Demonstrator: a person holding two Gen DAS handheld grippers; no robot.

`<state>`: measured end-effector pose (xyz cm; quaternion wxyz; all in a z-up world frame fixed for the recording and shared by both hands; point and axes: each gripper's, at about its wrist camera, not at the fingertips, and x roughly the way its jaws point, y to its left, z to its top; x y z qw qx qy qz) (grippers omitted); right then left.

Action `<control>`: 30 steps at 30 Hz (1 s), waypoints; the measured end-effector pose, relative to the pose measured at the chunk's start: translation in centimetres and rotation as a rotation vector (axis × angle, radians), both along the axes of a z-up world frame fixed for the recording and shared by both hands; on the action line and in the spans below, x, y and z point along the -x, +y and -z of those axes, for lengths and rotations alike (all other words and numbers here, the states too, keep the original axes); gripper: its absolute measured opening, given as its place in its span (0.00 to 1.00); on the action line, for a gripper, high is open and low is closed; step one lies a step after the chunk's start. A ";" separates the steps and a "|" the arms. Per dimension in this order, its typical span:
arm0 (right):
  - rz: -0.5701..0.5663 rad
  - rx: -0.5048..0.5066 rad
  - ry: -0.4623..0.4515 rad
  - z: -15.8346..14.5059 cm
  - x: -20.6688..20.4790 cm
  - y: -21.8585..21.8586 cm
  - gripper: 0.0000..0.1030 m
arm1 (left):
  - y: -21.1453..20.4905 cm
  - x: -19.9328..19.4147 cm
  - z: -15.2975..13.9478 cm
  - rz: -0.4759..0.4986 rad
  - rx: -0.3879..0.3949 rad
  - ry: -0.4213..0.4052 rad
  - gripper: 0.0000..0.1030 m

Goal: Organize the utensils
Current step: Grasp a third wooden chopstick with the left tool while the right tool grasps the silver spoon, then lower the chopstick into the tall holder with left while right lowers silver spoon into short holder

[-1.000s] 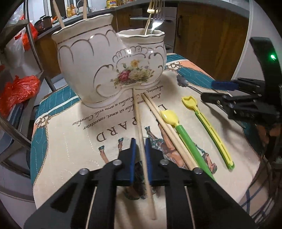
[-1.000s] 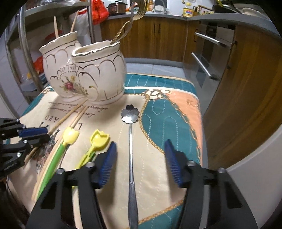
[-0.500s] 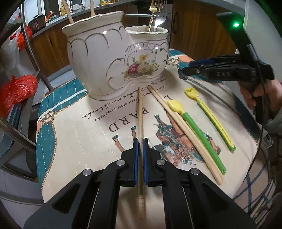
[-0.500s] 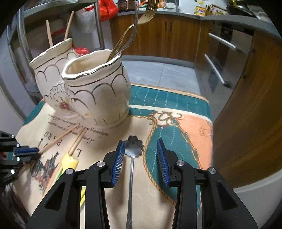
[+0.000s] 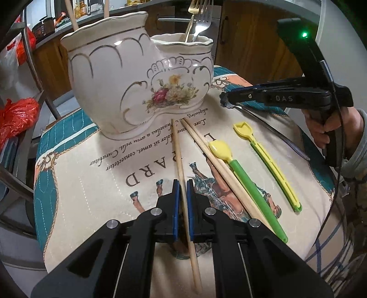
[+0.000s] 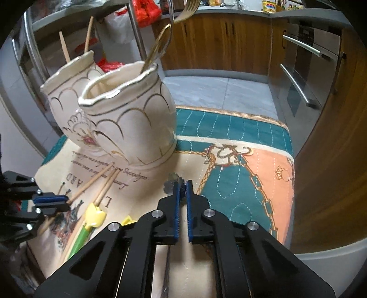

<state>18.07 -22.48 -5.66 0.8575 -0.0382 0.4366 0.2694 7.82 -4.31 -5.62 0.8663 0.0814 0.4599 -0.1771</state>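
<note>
My left gripper point(image 5: 182, 183) is shut on a wooden chopstick point(image 5: 177, 151) that points toward the cream ceramic double holder point(image 5: 128, 87). The right gripper point(image 6: 182, 185) is shut on the flower-shaped head of a metal spoon point(image 6: 172, 181); its thin handle point(image 5: 275, 135) trails back over the cloth. In the left wrist view the right gripper point(image 5: 226, 100) reaches in from the right, close to the holder's base. On the cloth lie two more chopsticks point(image 5: 206, 151), a green-handled yellow spoon point(image 5: 247, 183) and a yellow utensil point(image 5: 270, 162). Forks point(image 5: 199, 18) stand in the holder's right cup, chopsticks point(image 6: 65, 50) in its left cup.
A printed cloth point(image 6: 229, 130) covers the small table, whose far and right edges drop to the floor. Wooden cabinets and an oven point(image 6: 302, 75) stand behind. A metal rack with red bags point(image 5: 16, 114) is on the left. A person's hand point(image 5: 325, 128) holds the right gripper.
The right gripper moved forward toward the holder and its jaws closed on the spoon's head. The left gripper kept its hold on the chopstick and barely moved.
</note>
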 end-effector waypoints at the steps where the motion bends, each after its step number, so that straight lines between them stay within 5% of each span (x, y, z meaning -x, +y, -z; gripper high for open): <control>1: -0.002 -0.004 -0.009 -0.3 0.3 0.1 0.03 | 0.0 -0.1 0.0 0.000 0.002 0.002 0.06; 20: 0.069 -0.010 -0.354 -7.0 8.7 -1.8 0.03 | 2.0 2.3 -1.7 0.031 0.041 -0.069 0.05; 30: 0.110 -0.054 -0.497 -9.7 11.7 -2.1 0.02 | 3.5 4.2 -3.0 0.043 0.075 -0.186 0.05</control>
